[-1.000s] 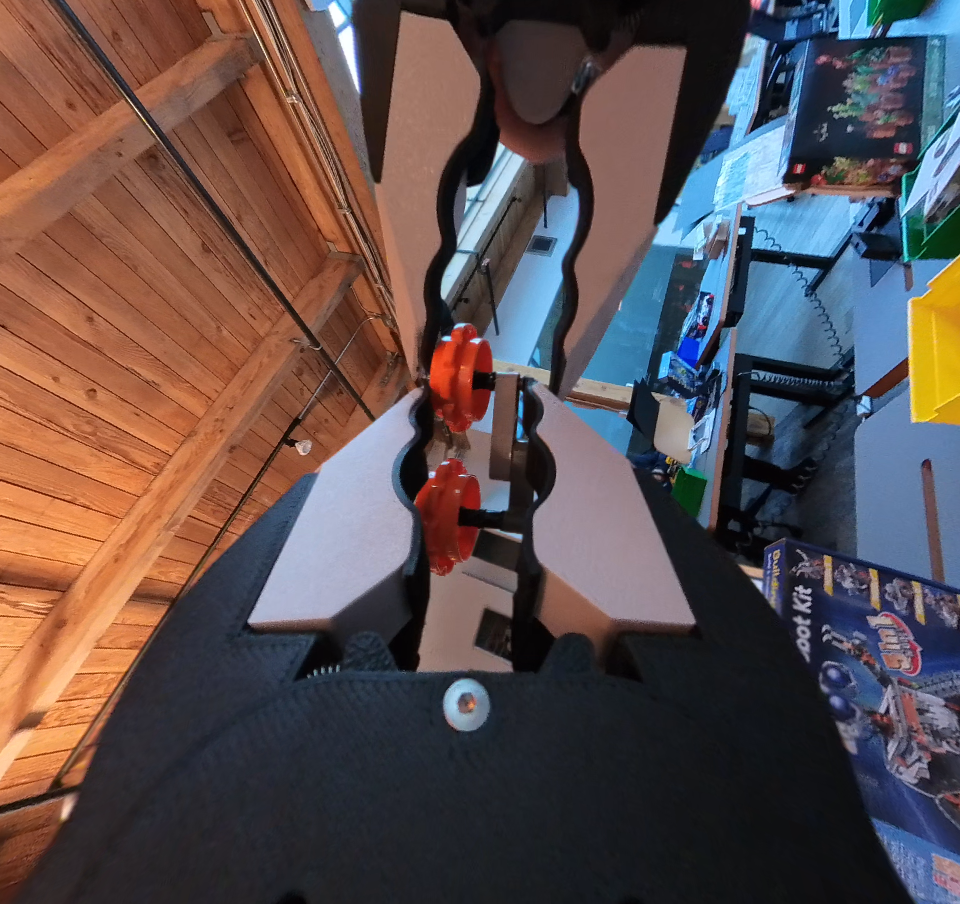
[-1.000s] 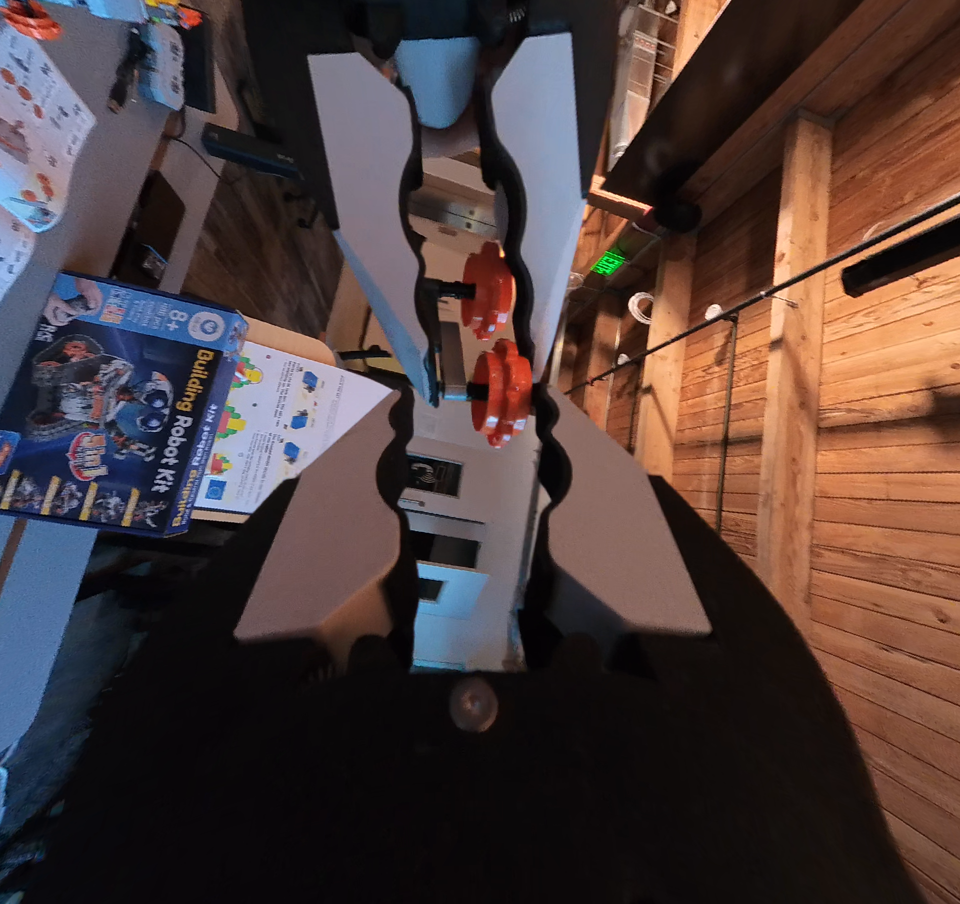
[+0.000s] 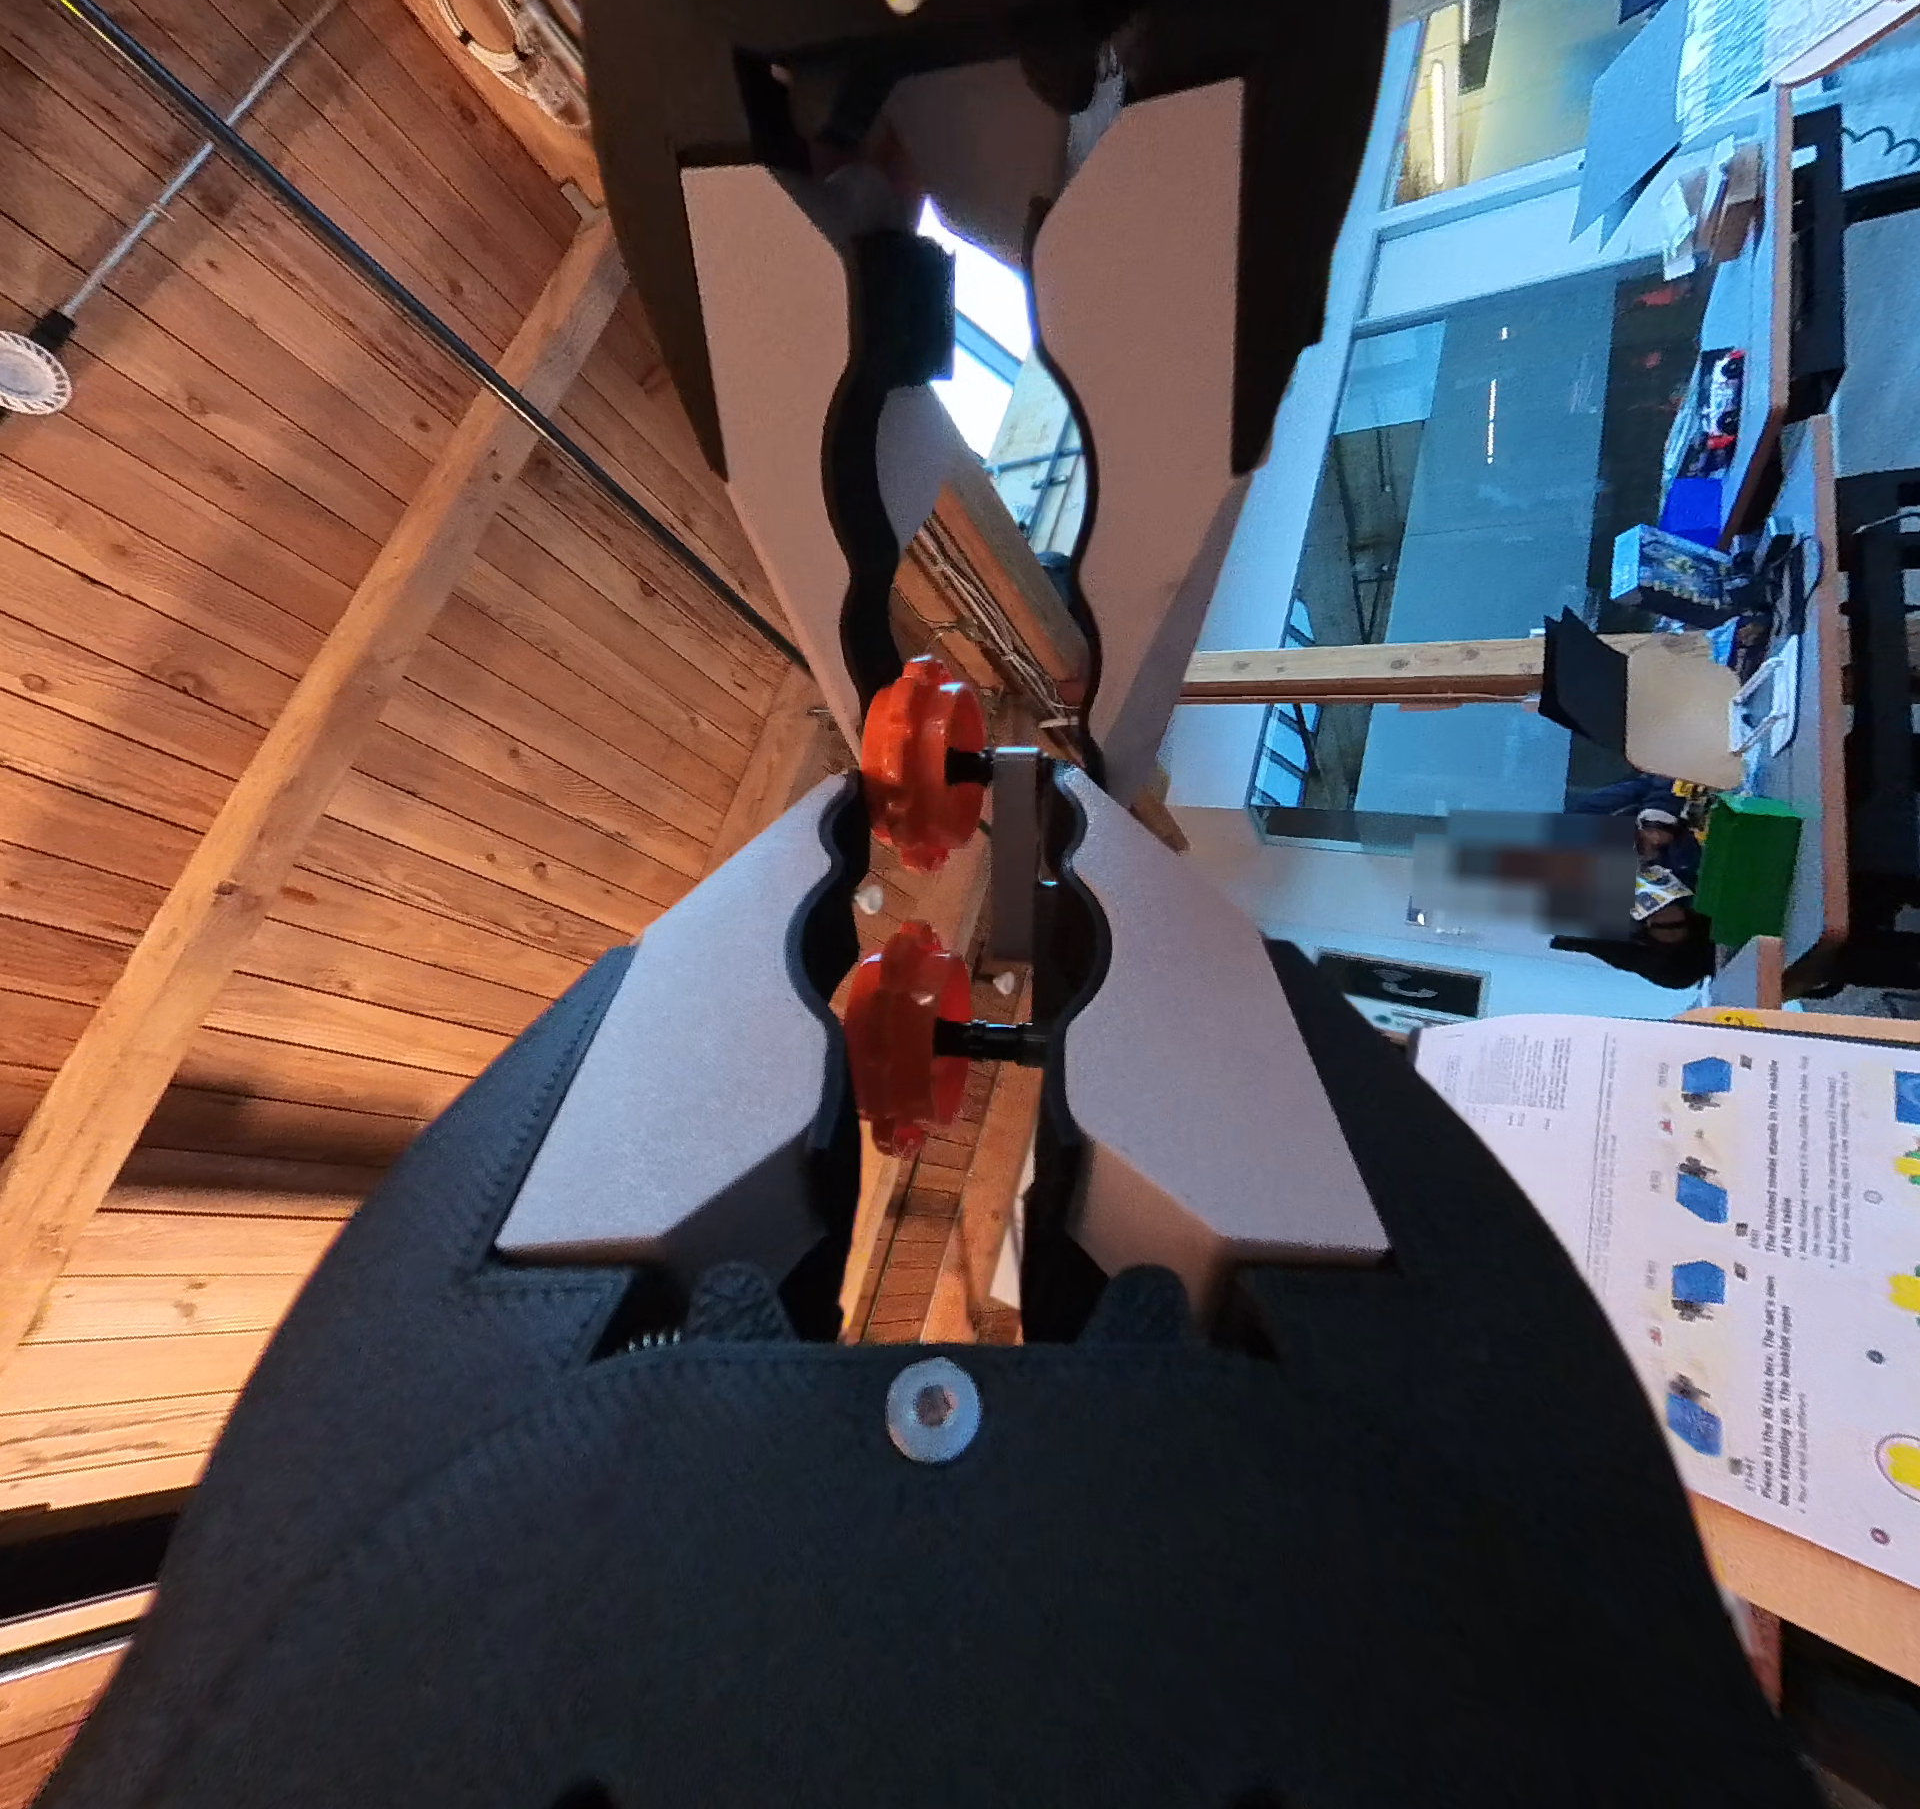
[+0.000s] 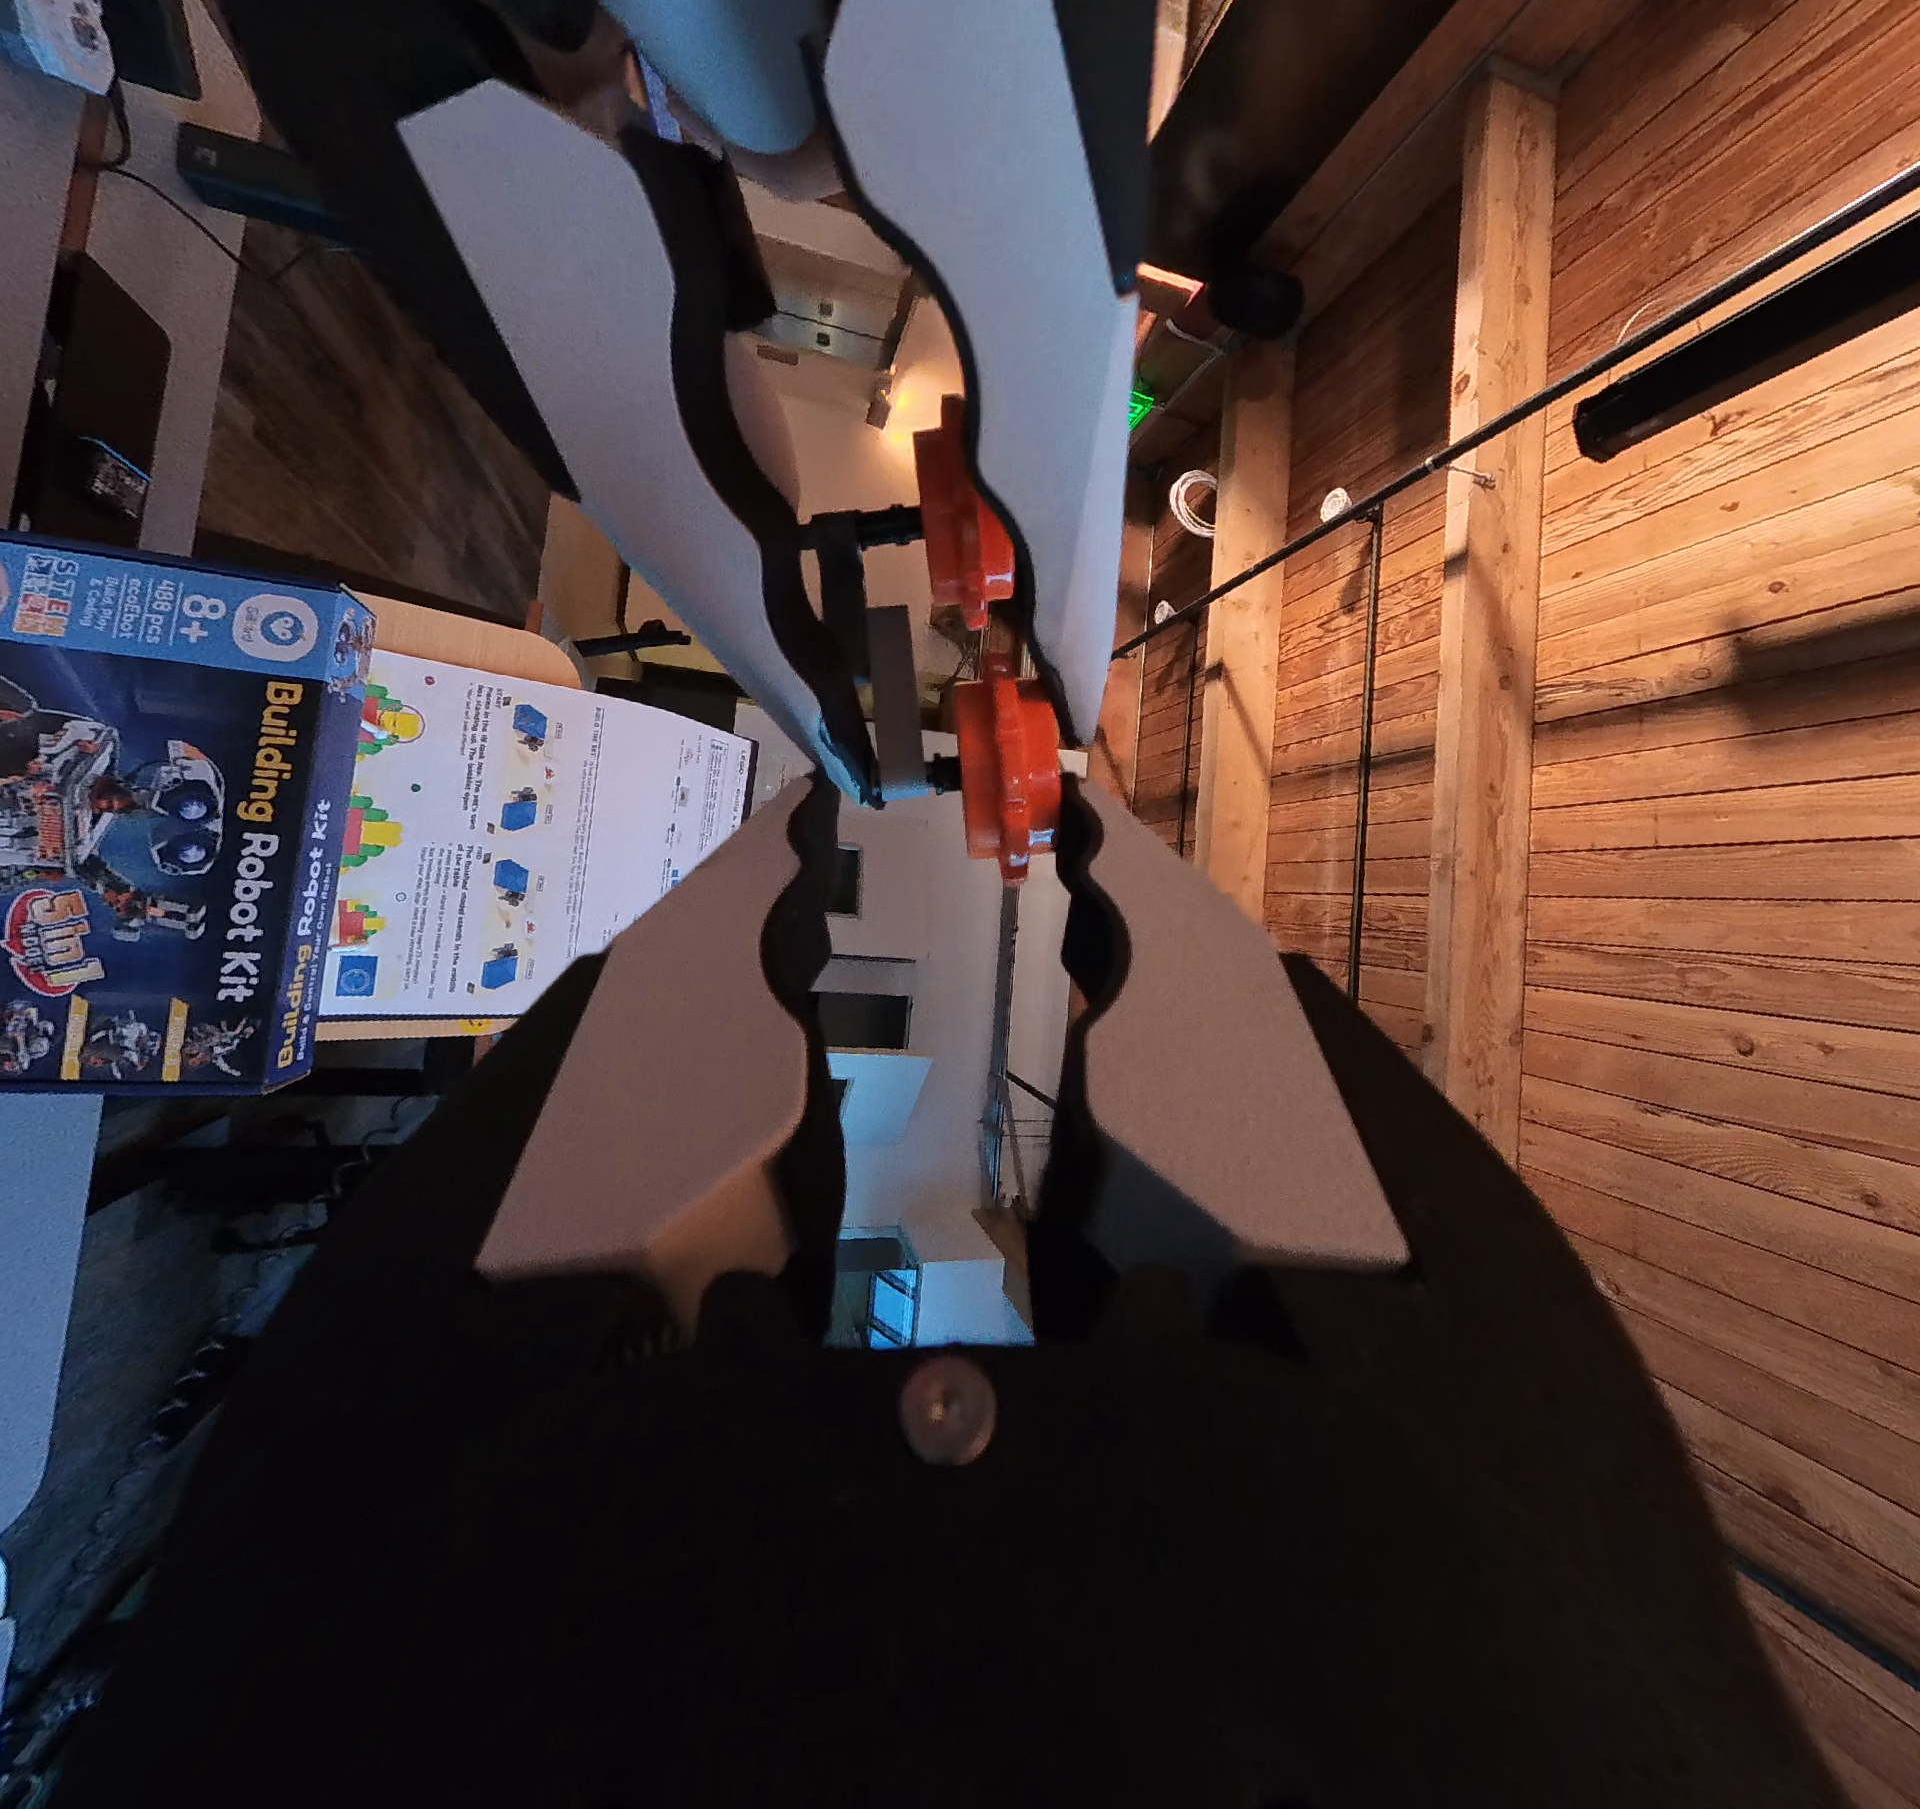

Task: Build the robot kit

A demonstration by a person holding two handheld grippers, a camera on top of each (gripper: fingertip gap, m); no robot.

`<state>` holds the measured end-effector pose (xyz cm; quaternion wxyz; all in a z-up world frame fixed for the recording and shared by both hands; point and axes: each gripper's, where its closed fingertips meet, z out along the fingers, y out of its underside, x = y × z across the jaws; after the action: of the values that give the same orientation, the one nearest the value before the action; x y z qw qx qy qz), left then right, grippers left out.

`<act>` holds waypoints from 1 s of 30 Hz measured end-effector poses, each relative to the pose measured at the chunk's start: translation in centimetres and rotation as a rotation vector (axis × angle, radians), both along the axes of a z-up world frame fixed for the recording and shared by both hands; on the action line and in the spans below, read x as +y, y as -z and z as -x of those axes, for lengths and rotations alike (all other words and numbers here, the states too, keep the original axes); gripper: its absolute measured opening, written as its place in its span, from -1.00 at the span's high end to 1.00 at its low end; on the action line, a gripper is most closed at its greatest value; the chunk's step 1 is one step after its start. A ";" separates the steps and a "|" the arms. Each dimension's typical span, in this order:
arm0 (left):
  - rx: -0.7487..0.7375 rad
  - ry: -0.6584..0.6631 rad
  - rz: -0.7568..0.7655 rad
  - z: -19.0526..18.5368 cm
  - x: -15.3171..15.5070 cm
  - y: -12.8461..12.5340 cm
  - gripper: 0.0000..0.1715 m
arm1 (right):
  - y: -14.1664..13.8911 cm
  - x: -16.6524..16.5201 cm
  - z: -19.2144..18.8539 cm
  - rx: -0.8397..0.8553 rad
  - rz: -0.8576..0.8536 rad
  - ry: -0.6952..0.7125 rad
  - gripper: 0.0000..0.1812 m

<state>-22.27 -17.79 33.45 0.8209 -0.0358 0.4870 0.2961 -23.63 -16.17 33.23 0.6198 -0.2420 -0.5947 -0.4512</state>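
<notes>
Both hand-held grippers face each other tip to tip, each clamped on a small grey assembly with two orange gears: left hand-held gripper [image 3: 951, 803], right hand-held gripper [image 4: 935, 783], assembly [image 3: 1013, 860] between them. Only the right view shows the blue kit box [image 4: 156, 814]; the instruction sheet [image 3: 1704, 1271] appears in both. Versus 1 s ago, the right gripper sits closer and more tilted.

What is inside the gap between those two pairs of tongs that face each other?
A small toy piece: two orange cog wheels on black pins, joined to a grey bar. Both the left tongs and right tongs meet around it. Where exactly the fingers touch it is covered.
</notes>
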 end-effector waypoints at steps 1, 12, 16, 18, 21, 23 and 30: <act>-0.002 -0.001 -0.002 0.0 0.0 0.0 0.64 | 0.0 0.0 0.0 -0.003 -0.004 0.006 0.55; -0.025 0.020 0.044 -0.3 0.2 0.1 0.64 | 0.0 0.1 -0.5 -0.003 -0.010 0.067 0.59; -0.033 0.026 0.055 -0.3 0.2 -0.1 0.64 | -0.1 0.1 -0.6 0.006 0.000 0.072 0.60; -0.032 0.026 0.058 -0.4 0.3 0.0 0.64 | 0.0 0.2 -0.7 0.001 0.008 0.082 0.60; -0.034 0.035 0.068 -0.4 0.2 -0.1 0.64 | -0.1 0.1 -0.7 0.007 0.020 0.073 0.60; -0.038 0.038 0.072 -0.5 0.2 -0.2 0.64 | -0.2 0.1 -0.8 0.006 0.023 0.077 0.61; -0.029 0.034 0.083 -0.6 0.3 -0.2 0.64 | -0.1 0.2 -1.0 -0.008 0.038 0.100 0.62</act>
<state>-21.68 -17.45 33.62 0.8306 -0.0660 0.4874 0.2611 -22.65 -15.99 33.34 0.5893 -0.2812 -0.5931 -0.4710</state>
